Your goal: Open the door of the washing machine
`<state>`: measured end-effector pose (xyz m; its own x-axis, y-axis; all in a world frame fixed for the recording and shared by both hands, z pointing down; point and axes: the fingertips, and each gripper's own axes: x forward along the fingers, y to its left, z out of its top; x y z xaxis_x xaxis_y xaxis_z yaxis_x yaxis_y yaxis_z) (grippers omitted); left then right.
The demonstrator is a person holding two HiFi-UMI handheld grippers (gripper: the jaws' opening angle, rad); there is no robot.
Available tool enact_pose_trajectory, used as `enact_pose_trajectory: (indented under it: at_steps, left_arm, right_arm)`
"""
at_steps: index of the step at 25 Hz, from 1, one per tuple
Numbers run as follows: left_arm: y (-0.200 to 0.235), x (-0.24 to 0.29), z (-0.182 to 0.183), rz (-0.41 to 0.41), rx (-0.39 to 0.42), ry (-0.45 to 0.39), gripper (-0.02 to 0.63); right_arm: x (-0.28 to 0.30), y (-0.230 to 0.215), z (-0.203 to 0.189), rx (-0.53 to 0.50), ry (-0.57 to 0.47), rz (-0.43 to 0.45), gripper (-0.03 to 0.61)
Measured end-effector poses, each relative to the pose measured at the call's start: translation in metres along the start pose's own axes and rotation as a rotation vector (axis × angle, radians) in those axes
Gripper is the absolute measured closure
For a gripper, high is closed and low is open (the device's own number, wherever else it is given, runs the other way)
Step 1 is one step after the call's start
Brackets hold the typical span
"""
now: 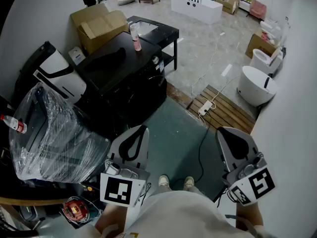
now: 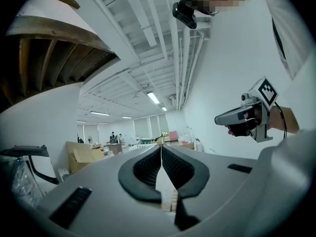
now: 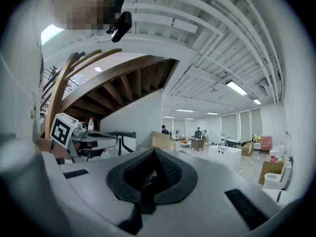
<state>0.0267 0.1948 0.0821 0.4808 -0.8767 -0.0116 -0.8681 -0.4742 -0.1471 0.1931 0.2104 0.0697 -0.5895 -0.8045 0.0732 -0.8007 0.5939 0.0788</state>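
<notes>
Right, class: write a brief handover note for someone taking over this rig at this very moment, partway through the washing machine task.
Left claw: shut, empty, held level in the air.
Right claw: shut, empty, also level.
Washing machine: black, ahead and to the left of both claws, with a pink bottle on its top. Neither claw touches it.
Done: nothing yet. The door on its dark front looks closed, though it is hard to make out.
To do: step closer, open a claw, probably take the door's edge or handle, and pull it open.
</notes>
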Motion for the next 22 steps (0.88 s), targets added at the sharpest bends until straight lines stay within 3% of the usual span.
enact_pose_trajectory:
  at_steps: [14,20,22]
  left_arm:
    - [0.004,0.009,-0.003,-0.004,-0.017,0.005,0.592]
    - [0.014,0.007,-0.003,0.014,-0.051,-0.032,0.591]
    - [0.019,0.006,-0.005,0.023,-0.054,-0.028,0.412]
  right_arm:
    - [0.009,-0.008,-0.002,0.019,0.0,-0.007,0.552]
    - [0.016,-0.005,-0.006,0.025,0.017,-0.005,0.551]
    - [0.019,-0.004,-0.007,0.029,0.021,-0.007,0.551]
